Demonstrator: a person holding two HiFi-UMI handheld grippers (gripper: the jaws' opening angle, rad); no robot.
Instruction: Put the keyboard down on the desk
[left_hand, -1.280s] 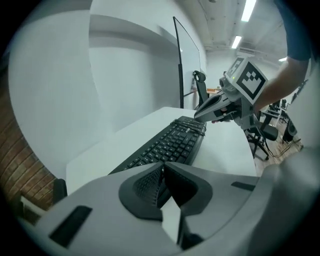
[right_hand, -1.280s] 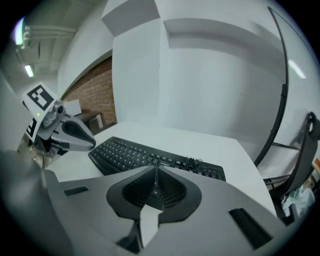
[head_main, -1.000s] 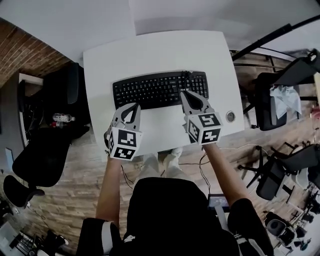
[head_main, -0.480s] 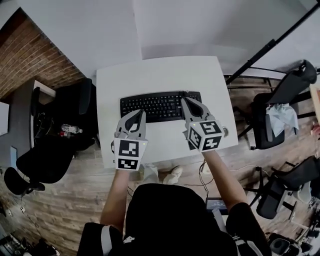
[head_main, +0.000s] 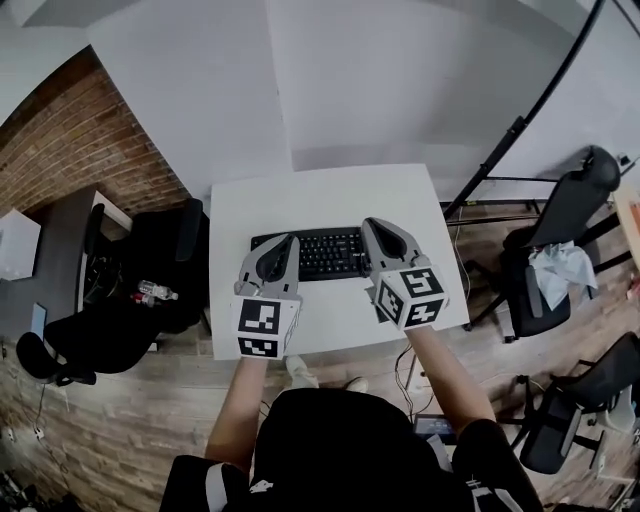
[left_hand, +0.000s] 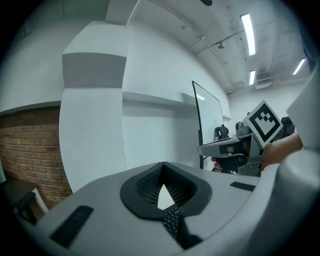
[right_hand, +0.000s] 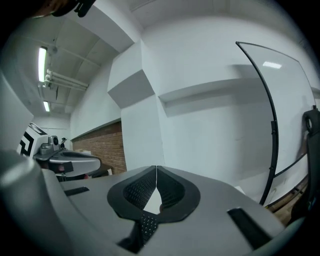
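The black keyboard (head_main: 330, 253) is laid crosswise on the desk (head_main: 330, 195), one end under each of the left hand-held gripper (head_main: 287, 243) and right hand-held gripper (head_main: 373, 226), whose jaws are closed together on nothing.

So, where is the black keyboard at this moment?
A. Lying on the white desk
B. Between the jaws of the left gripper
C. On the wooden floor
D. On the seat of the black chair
A: the black keyboard lies flat on the white desk, and the left gripper and the right gripper are both shut with nothing between their jaws.
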